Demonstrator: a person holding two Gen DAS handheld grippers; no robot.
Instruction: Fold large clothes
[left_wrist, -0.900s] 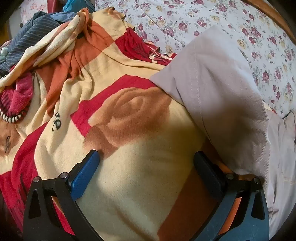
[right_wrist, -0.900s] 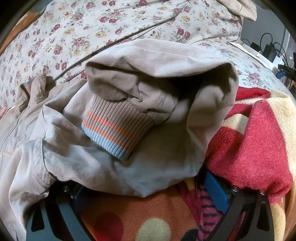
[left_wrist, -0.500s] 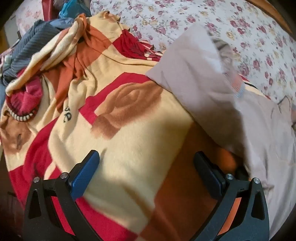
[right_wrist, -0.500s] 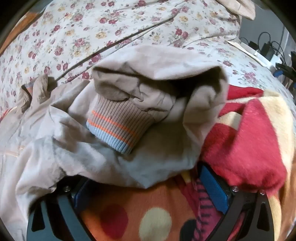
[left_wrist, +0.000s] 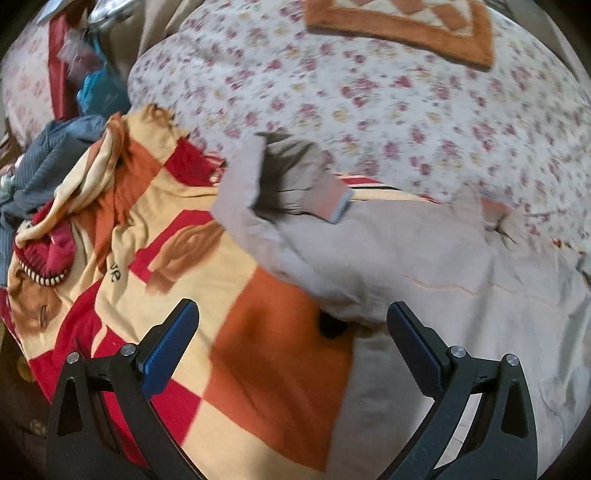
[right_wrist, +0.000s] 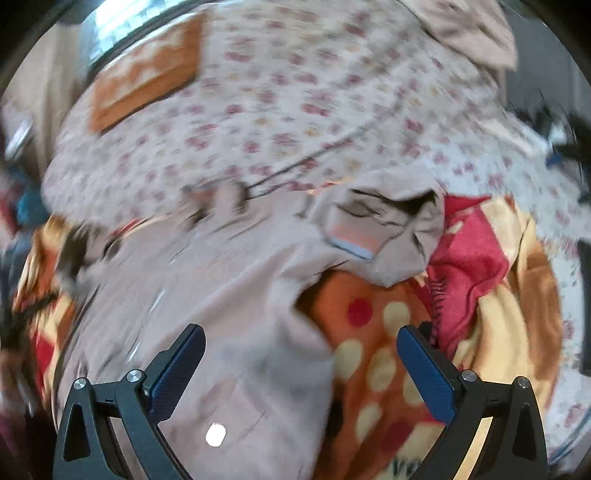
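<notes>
A large beige jacket (left_wrist: 424, 266) lies spread on a red, orange and cream fleece blanket (left_wrist: 184, 266) on the bed. One sleeve with a striped knit cuff (left_wrist: 334, 199) is folded back over the jacket body. My left gripper (left_wrist: 291, 325) is open and empty, above the jacket's edge and the blanket. In the right wrist view the jacket (right_wrist: 221, 288) fills the left half, and its other sleeve cuff (right_wrist: 354, 240) lies crumpled at the upper middle. My right gripper (right_wrist: 301, 350) is open and empty above the jacket's edge.
A floral bedsheet (left_wrist: 369, 92) covers the bed beyond. An orange-bordered cushion (left_wrist: 406, 26) lies at the far end. Dark striped and teal clothes (left_wrist: 51, 147) are piled at the left. Cables (right_wrist: 554, 136) lie off the bed at the right.
Both grippers have pulled back and up from the jacket, so more bed shows. The sleeves that were close before the cameras now lie on the jacket. Both views are motion-blurred.
</notes>
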